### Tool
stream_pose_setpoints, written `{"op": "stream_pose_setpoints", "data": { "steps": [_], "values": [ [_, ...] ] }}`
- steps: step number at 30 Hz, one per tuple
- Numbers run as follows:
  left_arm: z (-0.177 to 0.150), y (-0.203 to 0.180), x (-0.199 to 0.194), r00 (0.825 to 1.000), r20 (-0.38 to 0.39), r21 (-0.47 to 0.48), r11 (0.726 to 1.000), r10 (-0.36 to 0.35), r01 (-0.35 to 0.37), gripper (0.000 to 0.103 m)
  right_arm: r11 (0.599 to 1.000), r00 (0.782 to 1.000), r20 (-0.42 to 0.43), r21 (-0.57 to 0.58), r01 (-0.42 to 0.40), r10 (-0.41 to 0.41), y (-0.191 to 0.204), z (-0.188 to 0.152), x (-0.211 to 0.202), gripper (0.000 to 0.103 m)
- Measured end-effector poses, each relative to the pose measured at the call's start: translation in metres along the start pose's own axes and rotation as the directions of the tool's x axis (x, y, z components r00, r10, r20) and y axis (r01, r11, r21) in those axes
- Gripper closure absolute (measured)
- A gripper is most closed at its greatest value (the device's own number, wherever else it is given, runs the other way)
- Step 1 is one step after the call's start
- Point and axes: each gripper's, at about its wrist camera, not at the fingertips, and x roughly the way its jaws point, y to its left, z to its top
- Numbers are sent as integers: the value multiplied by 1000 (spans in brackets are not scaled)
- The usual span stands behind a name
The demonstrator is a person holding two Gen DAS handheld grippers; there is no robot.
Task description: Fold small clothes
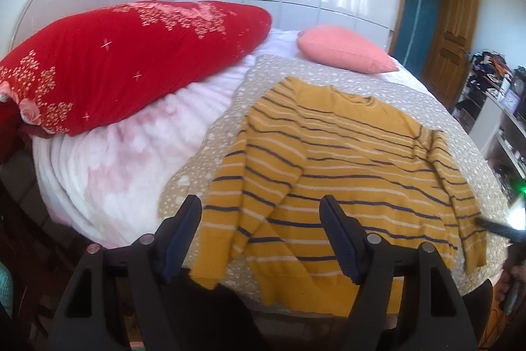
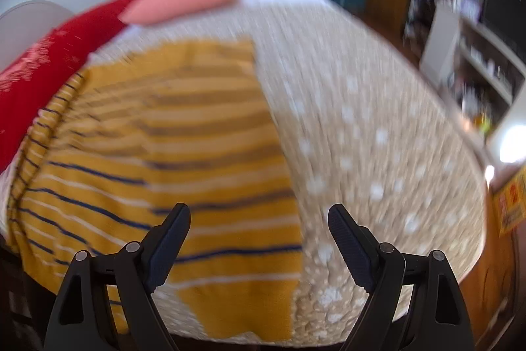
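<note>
A mustard sweater with navy and white stripes lies flat on a beige spotted bedspread, neck toward the pillows, both sleeves lying down along its sides. Its hem reaches the bed's near edge. My left gripper hovers open above the lower left part of the sweater, near the left sleeve, with nothing between its pads. In the blurred right wrist view, my right gripper is open over the straight right edge of the sweater and the bedspread. It holds nothing.
A large red pillow and a pink-white fluffy blanket fill the bed's left side. A pink cushion lies at the far end. Cluttered shelves and a wooden door stand right. A hand shows at the right edge.
</note>
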Motion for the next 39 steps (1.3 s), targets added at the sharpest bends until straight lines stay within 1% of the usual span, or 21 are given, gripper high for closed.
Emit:
{"op": "stream_pose_setpoints", "data": {
  "steps": [2, 4, 5, 6, 9, 12, 14, 15, 16, 18, 19, 20, 21, 22, 25, 27, 29, 31, 32, 37, 39],
  "values": [
    [1, -5, 0, 1000, -10, -1, 1000, -7, 7, 30, 1000, 1000, 9, 17, -4, 4, 0, -5, 9, 15],
    [1, -10, 0, 1000, -18, 0, 1000, -4, 4, 30, 999, 998, 44, -2, -37, 37, 7, -5, 0, 47],
    [1, -10, 1, 1000, -19, 0, 1000, -4, 4, 30, 992, 992, 35, 10, -123, 122, 4, -2, -5, 86],
    [0, -11, 0, 1000, -20, -3, 1000, -6, 6, 30, 983, 983, 34, 33, -183, 182, -2, 1, -10, 95],
    [0, -13, -2, 1000, -19, -6, 1000, -4, 4, 30, 988, 987, 88, 68, -138, 132, -25, 13, -28, 95],
    [-1, -12, -5, 1000, -15, -4, 1000, 5, -5, 30, 988, 986, 134, 132, 84, -102, -66, 27, -44, 95],
    [-2, -10, -6, 1000, -14, -8, 1000, 10, -10, 29, 922, 918, 139, 169, 348, -372, -87, 38, -49, 94],
    [-2, -8, -6, 1000, -15, -13, 1000, 11, -11, 29, 879, 878, 122, 192, 437, -463, -96, 41, -51, 85],
    [-3, -7, -5, 1000, -19, -20, 1000, 13, -13, 28, 874, 879, 111, 215, 435, -464, -103, 41, -55, 81],
    [-4, -6, -3, 1000, -28, -33, 999, 12, -13, 26, 924, 942, 114, 265, 277, -315, -104, 34, -62, 63],
    [-6, -5, 0, 999, -37, -41, 999, 5, -6, 26, 954, 981, 117, 275, 121, -158, -95, 27, -61, 56],
    [-7, -6, 2, 999, -45, -46, 999, -3, 1, 26, 962, 992, 114, 273, 23, -56, -87, 21, -59, 46],
    [-9, -7, 4, 999, -53, -47, 999, -10, 8, 26, 959, 992, 102, 262, -105, 81, -74, 13, -52, 44],
    [-10, -9, 5, 998, -59, -46, 999, -17, 14, 26, 940, 969, 66, 236, -247, 238, -49, 3, -40, 44],
    [-13, -15, 5, 997, -67, -28, 999, -26, 24, 26, 895, 901, -46, 148, -421, 431, 20, -16, -11, 44],
    [-15, -20, 3, 997, -67, -15, 999, -30, 29, 26, 909, 906, -85, 81, -410, 416, 56, -24, 2, 41],
    [-16, -23, 1, 997, -67, -7, 999, -36, 35, 26, 947, 946, -43, 6, -321, 321, 79, -23, 3, 39],
    [-16, -25, -1, 997, -68, -4, 999, -39, 39, 26, 942, 943, -23, -51, -333, 332, 94, -18, -2, 87],
    [-16, -25, -2, 997, -69, -3, 999, -40, 40, 26, 929, 929, -33, -32, -369, 368, 91, -16, -5, 94],
    [-17, -27, -7, 997, -65, 9, 999, -36, 37, 26, 942, 943, 25, 22, -334, 333, 35, -24, -30, 96],
    [-17, -29, -5, 997, -73, 11, 999, -36, 37, 26, 971, 971, 80, 59, -232, 227, 1, -30, -39, 97]
  ]
}}
